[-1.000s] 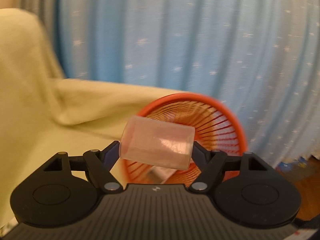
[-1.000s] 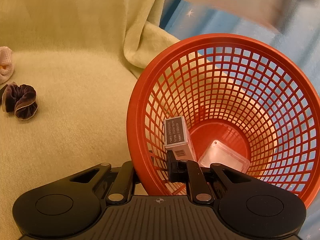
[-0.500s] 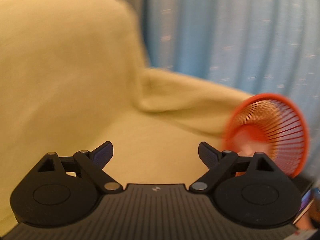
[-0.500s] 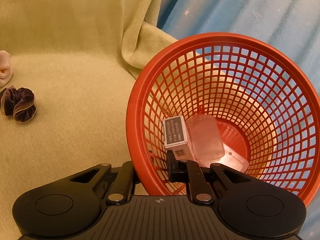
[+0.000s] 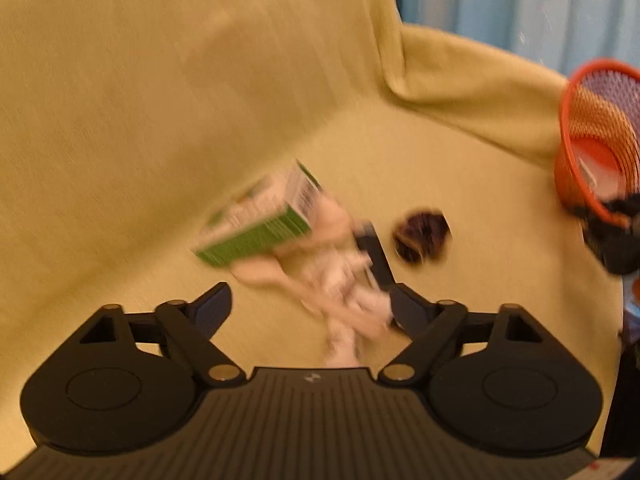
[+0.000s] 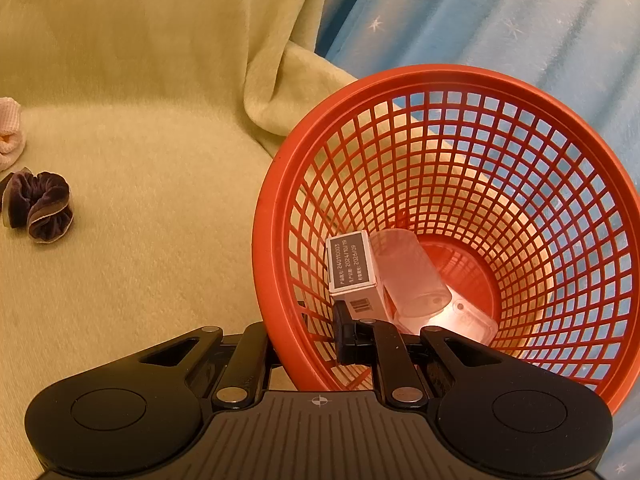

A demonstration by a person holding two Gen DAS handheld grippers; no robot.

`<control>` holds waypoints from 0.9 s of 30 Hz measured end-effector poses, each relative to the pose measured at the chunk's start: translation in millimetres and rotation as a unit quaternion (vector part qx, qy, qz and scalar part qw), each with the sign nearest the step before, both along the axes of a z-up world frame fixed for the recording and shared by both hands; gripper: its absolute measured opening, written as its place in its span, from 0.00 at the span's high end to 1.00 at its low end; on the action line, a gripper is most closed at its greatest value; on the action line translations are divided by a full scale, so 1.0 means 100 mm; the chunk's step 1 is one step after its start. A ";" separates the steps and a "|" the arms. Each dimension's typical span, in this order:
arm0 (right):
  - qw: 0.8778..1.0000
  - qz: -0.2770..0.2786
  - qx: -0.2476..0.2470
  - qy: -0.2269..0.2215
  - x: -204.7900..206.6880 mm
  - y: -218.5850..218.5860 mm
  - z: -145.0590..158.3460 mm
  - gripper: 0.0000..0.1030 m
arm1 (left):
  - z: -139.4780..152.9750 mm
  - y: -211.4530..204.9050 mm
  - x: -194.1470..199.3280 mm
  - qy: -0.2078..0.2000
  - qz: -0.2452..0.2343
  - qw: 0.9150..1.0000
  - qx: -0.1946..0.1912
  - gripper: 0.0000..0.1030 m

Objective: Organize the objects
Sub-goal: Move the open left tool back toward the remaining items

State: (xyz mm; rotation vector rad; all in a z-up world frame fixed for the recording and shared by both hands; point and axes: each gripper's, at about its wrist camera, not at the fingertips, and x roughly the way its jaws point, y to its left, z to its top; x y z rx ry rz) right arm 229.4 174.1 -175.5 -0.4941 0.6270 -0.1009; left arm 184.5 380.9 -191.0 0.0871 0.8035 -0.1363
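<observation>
My right gripper [image 6: 306,340] is shut on the rim of the tilted orange basket [image 6: 520,128]. Inside the basket lie a small white box [image 6: 352,268], a clear cylinder cup [image 6: 412,280] and a clear flat piece [image 6: 468,320]. My left gripper [image 5: 310,306] is open and empty above the yellow-green blanket [image 5: 120,100]. Just ahead of it, blurred, lie a green and white box [image 5: 260,220], a pale pink cloth [image 5: 336,276] and a dark scrunchie [image 5: 420,236]. The basket shows at the far right of the left wrist view [image 5: 592,128].
A yellow-green blanket [image 6: 140,160] covers the seat and backrest. A blue starred curtain [image 6: 500,20] hangs behind the basket. The scrunchie [image 6: 40,210] and the pink cloth [image 6: 10,132] show at the left edge of the right wrist view.
The left gripper opened and let go of the clear cup, which now lies in the basket. The left gripper then swung left and down toward the box and cloth. The right gripper has not moved.
</observation>
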 end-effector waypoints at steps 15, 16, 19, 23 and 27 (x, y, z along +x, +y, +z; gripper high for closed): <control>1.000 0.001 -0.006 0.001 -0.04 0.00 -0.02 0.90 | -0.50 -0.19 0.06 0.054 -0.035 0.997 0.050 0.74; 1.000 0.001 -0.006 0.001 -0.04 0.00 -0.02 0.90 | -0.50 -0.18 0.05 0.056 -0.034 0.997 0.047 0.78; 1.000 0.002 -0.006 0.001 -0.04 0.00 -0.02 0.90 | -0.46 -0.14 0.01 0.058 -0.029 0.997 0.041 0.78; 1.000 0.002 -0.006 0.001 -0.04 0.00 -0.02 0.90 | -0.36 -0.03 -0.05 0.051 -0.005 0.998 0.035 0.79; 1.000 0.002 -0.006 0.001 -0.04 0.00 -0.02 0.90 | -0.24 0.10 -0.09 0.043 0.023 0.999 0.022 0.79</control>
